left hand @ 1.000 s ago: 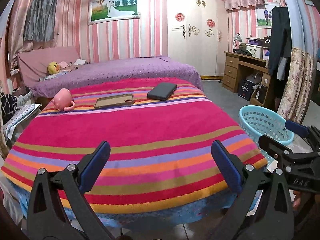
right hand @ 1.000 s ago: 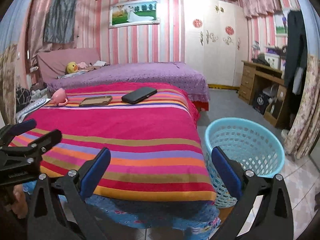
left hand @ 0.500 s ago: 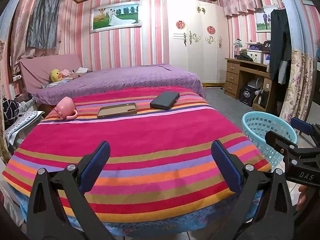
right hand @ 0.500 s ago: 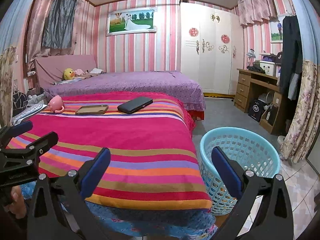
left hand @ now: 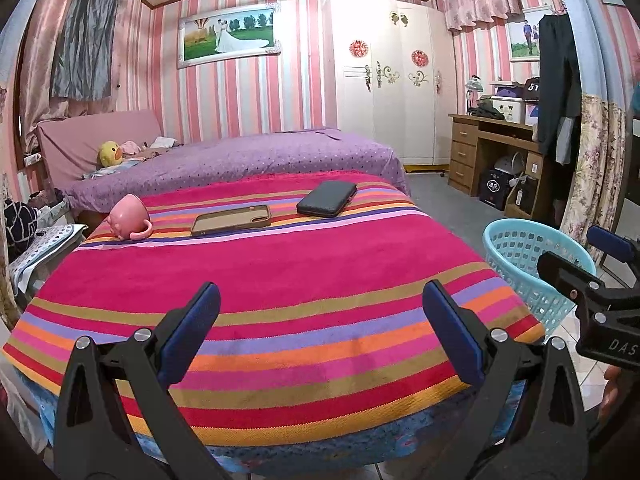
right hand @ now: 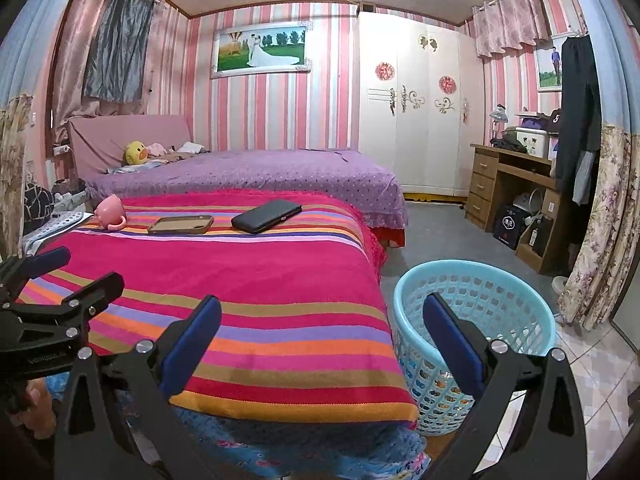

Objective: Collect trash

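Ahead of the left wrist camera, the left gripper (left hand: 320, 328) hangs with its blue-padded fingers (left hand: 192, 332) spread wide and nothing between them, above the near edge of a table draped in a striped cloth (left hand: 280, 280) of magenta, orange, purple and gold. At the far end lie a pink mug (left hand: 128, 216) tipped on its side, a brown phone case (left hand: 231, 220) and a black wallet (left hand: 327, 199), each apart from the others. A light blue plastic basket (left hand: 520, 256) with a perforated wall stands on the floor just beside the table's right edge. The right gripper (left hand: 592, 280) shows at the right border, its clamp lettered "DAS", the rest cut off.

From the right wrist camera, the right gripper's own fingers are likewise spread and empty, one over the cloth, one over the basket (right hand: 476, 316); something colourful shows through its lower holes, too small to tell. Behind stand a purple-covered bed (right hand: 256, 176), pink striped walls, a white wardrobe (right hand: 416, 112) and a wooden desk (right hand: 508, 188).
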`<state>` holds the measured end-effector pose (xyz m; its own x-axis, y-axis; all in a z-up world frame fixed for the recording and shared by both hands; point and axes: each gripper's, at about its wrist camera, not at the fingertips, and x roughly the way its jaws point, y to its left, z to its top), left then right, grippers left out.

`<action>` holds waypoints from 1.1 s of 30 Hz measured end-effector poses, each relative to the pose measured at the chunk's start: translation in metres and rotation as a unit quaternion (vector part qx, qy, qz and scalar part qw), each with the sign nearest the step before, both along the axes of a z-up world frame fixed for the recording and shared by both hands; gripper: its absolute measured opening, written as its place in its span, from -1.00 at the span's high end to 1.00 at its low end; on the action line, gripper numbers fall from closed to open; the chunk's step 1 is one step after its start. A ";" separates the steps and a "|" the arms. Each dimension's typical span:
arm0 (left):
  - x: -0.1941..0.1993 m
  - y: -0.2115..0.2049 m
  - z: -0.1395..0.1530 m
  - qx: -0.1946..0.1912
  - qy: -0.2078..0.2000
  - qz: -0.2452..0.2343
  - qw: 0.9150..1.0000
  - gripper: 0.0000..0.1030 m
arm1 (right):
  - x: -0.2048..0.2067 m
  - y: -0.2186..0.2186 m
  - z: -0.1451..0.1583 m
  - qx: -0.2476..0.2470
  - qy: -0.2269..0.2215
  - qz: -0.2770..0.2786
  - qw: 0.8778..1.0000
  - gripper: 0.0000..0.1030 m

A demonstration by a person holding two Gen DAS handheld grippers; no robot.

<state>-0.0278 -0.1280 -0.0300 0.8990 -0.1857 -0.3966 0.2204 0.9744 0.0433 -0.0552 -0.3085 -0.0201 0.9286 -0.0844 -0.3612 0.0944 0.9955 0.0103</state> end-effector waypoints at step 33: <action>-0.006 0.001 0.003 0.000 -0.008 0.003 1.000 -0.89 | -0.004 0.000 0.004 -0.010 -0.010 -0.002 1.000 -0.91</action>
